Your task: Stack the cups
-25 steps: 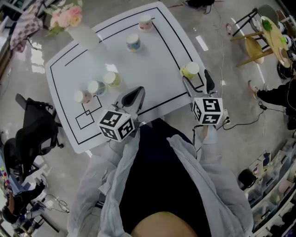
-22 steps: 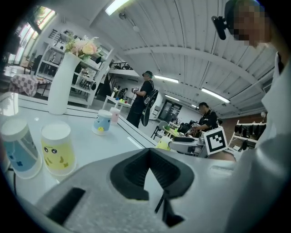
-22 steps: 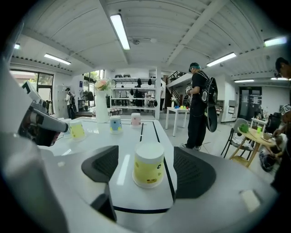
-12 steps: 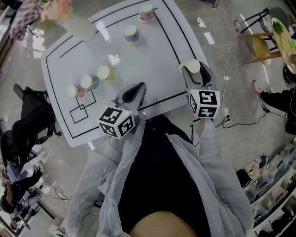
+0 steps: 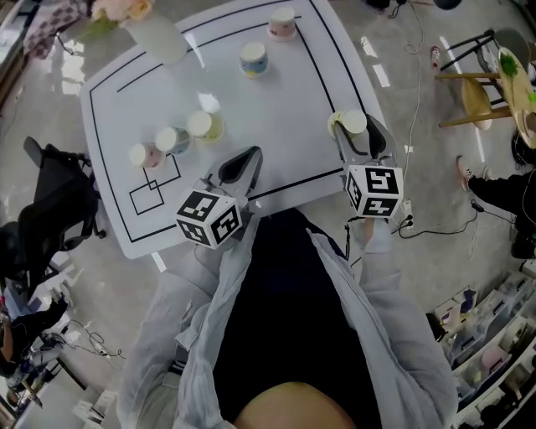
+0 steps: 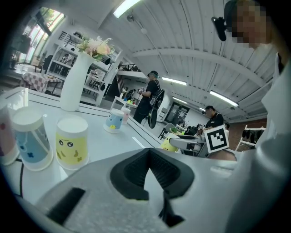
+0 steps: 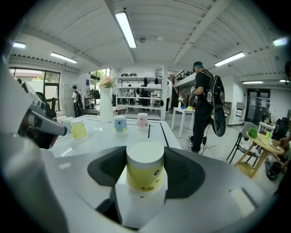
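An upturned yellow cup (image 5: 347,124) (image 7: 144,170) stands at the table's right edge. My right gripper (image 5: 356,136) (image 7: 145,169) is around it, jaws closing, and the pads meet both its sides. A yellow cup (image 5: 205,126) (image 6: 72,142), a blue cup (image 5: 172,140) (image 6: 31,143) and a pink cup (image 5: 142,155) stand in a row at the left. Another blue cup (image 5: 253,59) (image 7: 120,124) and a pink cup (image 5: 282,23) (image 7: 142,120) stand at the far side. My left gripper (image 5: 241,161) (image 6: 148,152) hovers near the front edge, shut and holding nothing.
The white table (image 5: 276,109) carries black lines. A tall white vase with flowers (image 5: 151,33) (image 6: 76,82) stands at the far left corner. A black chair (image 5: 50,218) is left of the table, a stool (image 5: 473,84) to the right. People stand in the background.
My right gripper's jaws have narrowed around the yellow cup at the right edge. The left gripper has kept its place; the head view has shifted slightly.
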A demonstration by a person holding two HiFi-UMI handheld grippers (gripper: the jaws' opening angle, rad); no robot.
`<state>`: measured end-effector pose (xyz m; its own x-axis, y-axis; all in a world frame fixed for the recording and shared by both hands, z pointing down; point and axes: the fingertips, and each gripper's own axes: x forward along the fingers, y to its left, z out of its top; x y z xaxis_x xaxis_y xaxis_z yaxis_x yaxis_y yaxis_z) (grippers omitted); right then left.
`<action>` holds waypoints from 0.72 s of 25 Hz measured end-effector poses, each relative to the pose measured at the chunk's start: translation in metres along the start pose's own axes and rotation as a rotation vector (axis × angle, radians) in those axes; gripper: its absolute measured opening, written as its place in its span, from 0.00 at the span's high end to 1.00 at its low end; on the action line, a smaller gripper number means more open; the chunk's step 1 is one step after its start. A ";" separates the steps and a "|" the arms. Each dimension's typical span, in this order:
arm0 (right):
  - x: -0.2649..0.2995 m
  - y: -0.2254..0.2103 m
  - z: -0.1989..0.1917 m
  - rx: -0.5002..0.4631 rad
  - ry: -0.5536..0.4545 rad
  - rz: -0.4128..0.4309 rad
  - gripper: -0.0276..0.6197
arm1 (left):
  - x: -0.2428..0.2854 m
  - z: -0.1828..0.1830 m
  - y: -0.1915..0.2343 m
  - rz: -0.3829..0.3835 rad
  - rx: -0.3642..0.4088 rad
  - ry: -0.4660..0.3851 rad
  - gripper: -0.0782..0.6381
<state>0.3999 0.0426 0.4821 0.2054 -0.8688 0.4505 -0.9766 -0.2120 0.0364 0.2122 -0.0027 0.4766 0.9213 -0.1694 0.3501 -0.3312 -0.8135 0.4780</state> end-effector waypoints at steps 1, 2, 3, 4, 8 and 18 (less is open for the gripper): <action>-0.001 0.005 0.003 -0.013 0.001 0.008 0.55 | -0.004 0.001 0.001 0.002 0.001 -0.004 0.90; -0.001 0.010 0.007 -0.025 0.001 0.016 0.55 | -0.008 0.003 0.002 0.005 0.002 -0.008 0.90; -0.001 0.015 0.010 -0.034 0.001 0.025 0.55 | -0.012 0.004 0.004 0.009 0.001 -0.012 0.90; -0.001 0.021 0.014 -0.037 0.002 0.037 0.55 | -0.016 0.005 0.005 0.013 0.000 -0.017 0.90; -0.003 0.044 0.032 -0.027 -0.005 0.081 0.55 | -0.036 0.010 0.012 0.031 0.000 -0.033 0.90; 0.007 0.093 0.061 -0.079 -0.006 0.147 0.55 | -0.082 0.026 0.038 0.095 0.001 -0.093 0.90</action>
<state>0.3147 -0.0100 0.4339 0.0602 -0.8907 0.4505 -0.9981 -0.0468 0.0409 0.1291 -0.0343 0.4448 0.9006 -0.2963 0.3179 -0.4178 -0.7918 0.4456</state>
